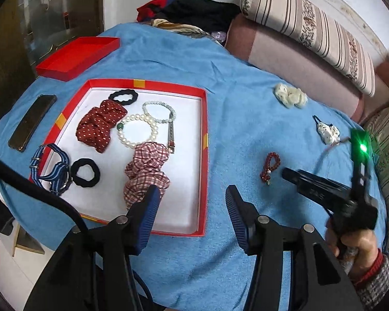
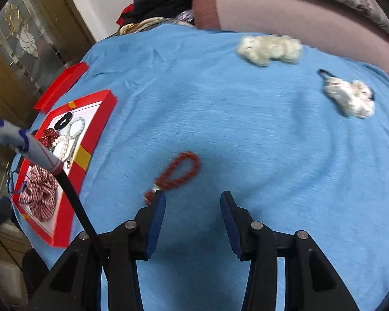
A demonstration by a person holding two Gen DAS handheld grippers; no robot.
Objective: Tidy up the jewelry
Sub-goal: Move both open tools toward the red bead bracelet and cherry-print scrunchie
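Both the left gripper [image 1: 192,194] and right gripper [image 2: 193,199] stand half-open and empty. The red bead bracelet [image 2: 179,173] lies on the blue cloth [image 2: 246,129], right of the red tray [image 1: 205,134].

Red bead bracelet [image 2: 177,172] on blue cloth [image 2: 246,129]

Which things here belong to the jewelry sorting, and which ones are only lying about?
Belong to the job:
- red tray with bracelets and scrunchies in it
- red bead bracelet on the blue cloth
- cream scrunchie
- spotted white scrunchie
- left gripper and right gripper, both open and empty

Just lying about:
- phone
- red lid
- clothes pile
- striped pillow
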